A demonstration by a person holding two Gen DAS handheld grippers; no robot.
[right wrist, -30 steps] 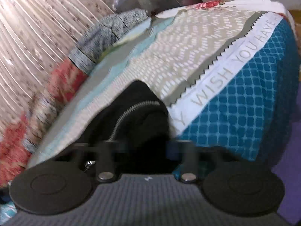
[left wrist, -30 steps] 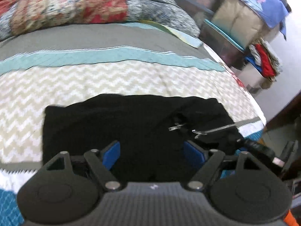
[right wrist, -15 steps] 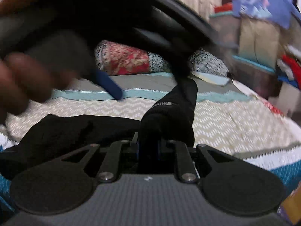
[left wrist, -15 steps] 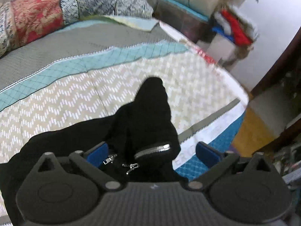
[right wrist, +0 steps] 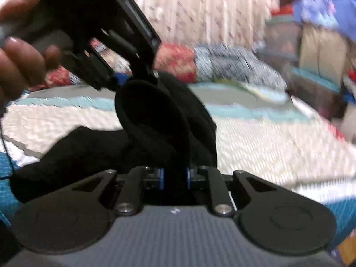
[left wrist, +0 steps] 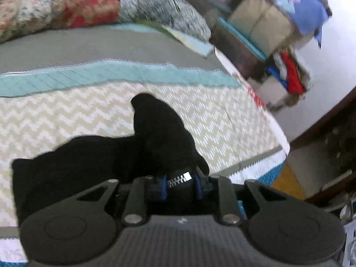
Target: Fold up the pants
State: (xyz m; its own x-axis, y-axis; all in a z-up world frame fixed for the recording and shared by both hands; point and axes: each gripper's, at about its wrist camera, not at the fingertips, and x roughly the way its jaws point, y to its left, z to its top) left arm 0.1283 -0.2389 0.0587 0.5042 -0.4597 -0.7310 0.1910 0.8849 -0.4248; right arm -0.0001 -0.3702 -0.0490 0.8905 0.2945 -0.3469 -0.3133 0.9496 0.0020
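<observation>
Black pants (left wrist: 93, 166) lie along the bed's (left wrist: 66, 115) near edge, running left from both your hand-held grippers, left (left wrist: 180, 183) and right (right wrist: 174, 175), each clenched on the raised right end, so carry that end leftward over the flat part.

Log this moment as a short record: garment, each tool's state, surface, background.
garment: black pants, one end lifted off the bed, the rest lying on it
zipper: silver, showing between the left tool's blue pads
left tool: shut on the pants at the zipper
right tool: shut on a raised fold of the pants
surface: bed cover with beige chevrons, teal and grey bands
background: patchwork quilt at the far edge, stacked boxes with clothes to the right
image quality: both views blurred
</observation>
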